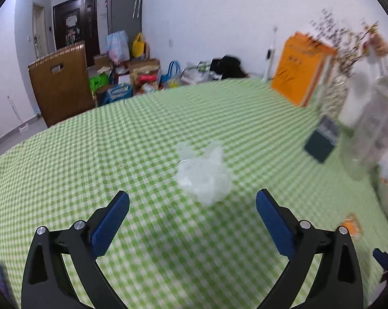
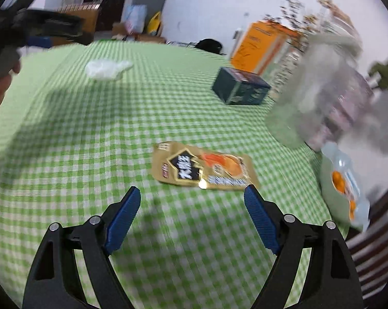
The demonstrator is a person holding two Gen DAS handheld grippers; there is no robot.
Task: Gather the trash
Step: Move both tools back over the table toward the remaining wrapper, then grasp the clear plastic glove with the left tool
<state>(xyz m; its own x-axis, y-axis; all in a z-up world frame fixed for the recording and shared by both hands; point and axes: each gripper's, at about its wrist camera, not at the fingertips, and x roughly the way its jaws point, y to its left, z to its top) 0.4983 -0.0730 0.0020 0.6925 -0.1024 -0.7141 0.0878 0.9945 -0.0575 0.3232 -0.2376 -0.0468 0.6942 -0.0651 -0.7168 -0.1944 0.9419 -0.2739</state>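
A crumpled clear plastic bag [image 1: 203, 173] lies on the green checked tablecloth [image 1: 91, 154]. My left gripper [image 1: 192, 198] hangs open just short of it, the bag a little beyond the blue fingertips and nothing between them. In the right wrist view a flat gold snack wrapper [image 2: 204, 168] lies just ahead of my open right gripper [image 2: 192, 191], whose right fingertip is near the wrapper's corner. The same wrapper [image 1: 351, 225] shows small at the right of the left wrist view. The plastic bag [image 2: 106, 68] appears farther back left. Both views are blurred.
A dark green box [image 2: 241, 87], an orange carton [image 2: 260, 46] and a tall clear jar [image 2: 322, 90] stand along the right side. A pale packet of orange snacks [image 2: 344, 188] lies by the table's right edge. A hand [image 2: 3, 87] shows at the left. A wooden chair [image 1: 60, 82] stands beyond the far edge.
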